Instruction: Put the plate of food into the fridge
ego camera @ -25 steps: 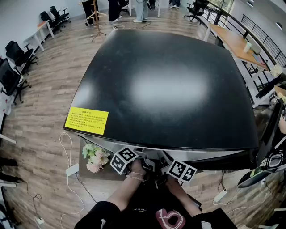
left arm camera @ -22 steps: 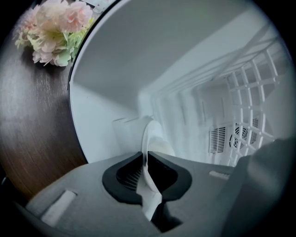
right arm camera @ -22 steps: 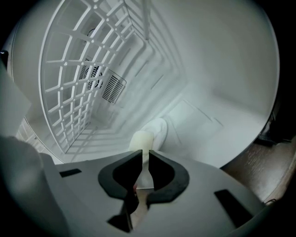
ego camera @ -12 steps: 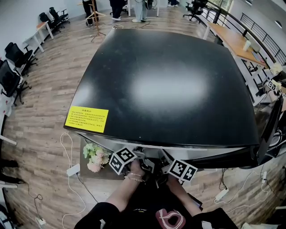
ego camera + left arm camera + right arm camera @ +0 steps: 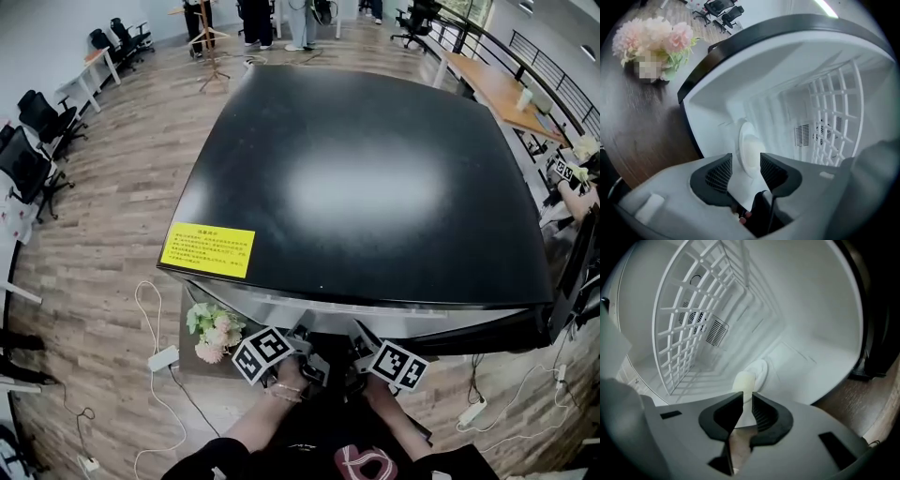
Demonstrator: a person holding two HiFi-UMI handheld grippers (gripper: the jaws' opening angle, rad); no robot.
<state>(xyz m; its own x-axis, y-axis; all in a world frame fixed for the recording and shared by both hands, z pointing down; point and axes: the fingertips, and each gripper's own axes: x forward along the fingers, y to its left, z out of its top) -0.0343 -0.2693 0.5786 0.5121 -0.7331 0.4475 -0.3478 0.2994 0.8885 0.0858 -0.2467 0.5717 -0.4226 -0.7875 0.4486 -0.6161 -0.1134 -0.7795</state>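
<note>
A small white plate (image 5: 749,149) with a pale yellow piece of food (image 5: 744,380) lies on the white floor inside the fridge (image 5: 797,79). My left gripper (image 5: 745,164) reaches into the opening. Its jaws are opening and stand on either side of the plate's near rim without pressing it. The jaws of my right gripper (image 5: 747,400) are almost together at the plate's (image 5: 758,372) near edge and seem to pinch its rim. From the head view only the two marker cubes (image 5: 260,354) (image 5: 397,364) show under the fridge's black top (image 5: 375,178).
A white wire shelf (image 5: 689,324) and a vent sit deep inside the fridge. Pink flowers (image 5: 214,330) stand on a low dark board left of the opening. The dark fridge door (image 5: 570,281) hangs open at the right. A power strip (image 5: 162,358) and cables lie on the wood floor.
The head view has shifted, so the fridge top and both marker cubes sit slightly lower and further right in the frame. Both grippers stay at the fridge opening.
</note>
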